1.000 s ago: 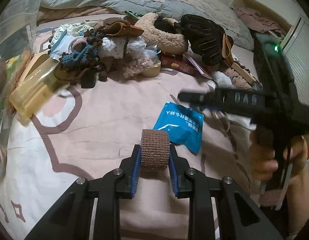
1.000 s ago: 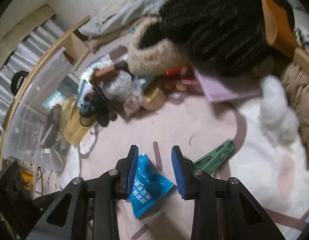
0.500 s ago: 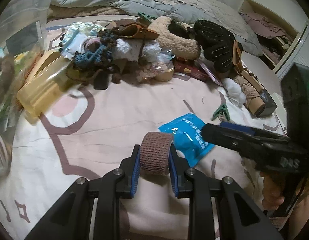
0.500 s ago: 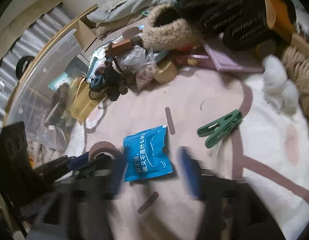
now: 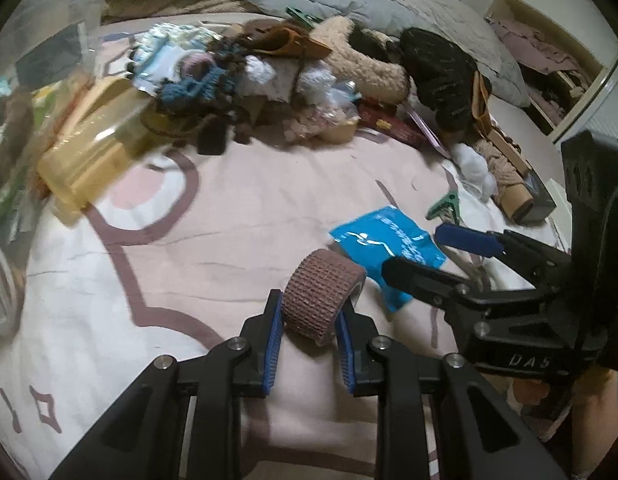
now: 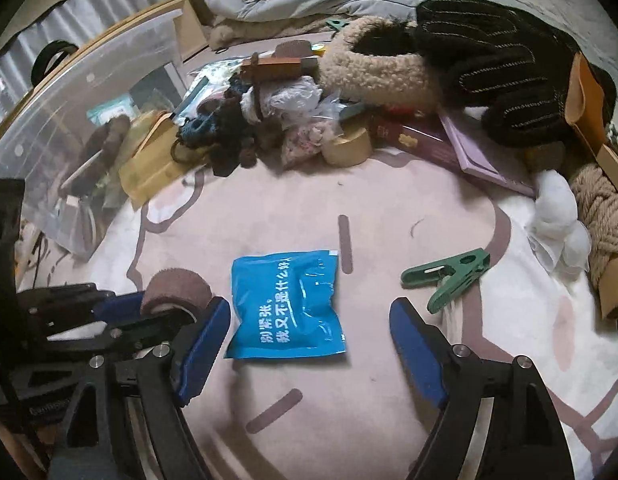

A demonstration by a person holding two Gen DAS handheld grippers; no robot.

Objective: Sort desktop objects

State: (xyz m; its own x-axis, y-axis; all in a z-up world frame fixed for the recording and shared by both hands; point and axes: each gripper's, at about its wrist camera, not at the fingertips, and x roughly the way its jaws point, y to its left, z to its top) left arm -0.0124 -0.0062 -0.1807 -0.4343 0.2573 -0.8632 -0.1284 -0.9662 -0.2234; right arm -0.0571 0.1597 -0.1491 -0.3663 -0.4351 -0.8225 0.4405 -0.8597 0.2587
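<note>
1. In the left wrist view my left gripper (image 5: 311, 344) sits at the bottom centre of the frame, its jaws narrowed onto the brown bandage roll (image 5: 323, 302). The blue pads press its two flat sides and the roll stands on edge between them.
2. I judge the roll light and springy. Its woven wrap looks grippy, so it should not slip, but a harder squeeze would flatten it.
3. My right gripper (image 6: 309, 340) has just been opening and now stands wide, with nothing held. In the right wrist view the blue foil packet (image 6: 287, 304) lies flat on the pink bedcover (image 6: 389, 208), centre frame, just ahead of the gap between the jaws and touching neither pad.
4. I take the packet to be light, soft and slick. Lying flat, it offers little to pinch, so I would take it across its width near the bottom edge, where the pouch looks puffed, rather than at the thin sealed rim.
5. The green clothes peg (image 6: 447, 278) lies right of centre, near the right jaw but apart from the packet. It looks stiff and small, and I would pinch it across its long body.
6. The clear storage bin (image 6: 81, 152) stands at the left edge, beside the heap of clutter along the top.
</note>
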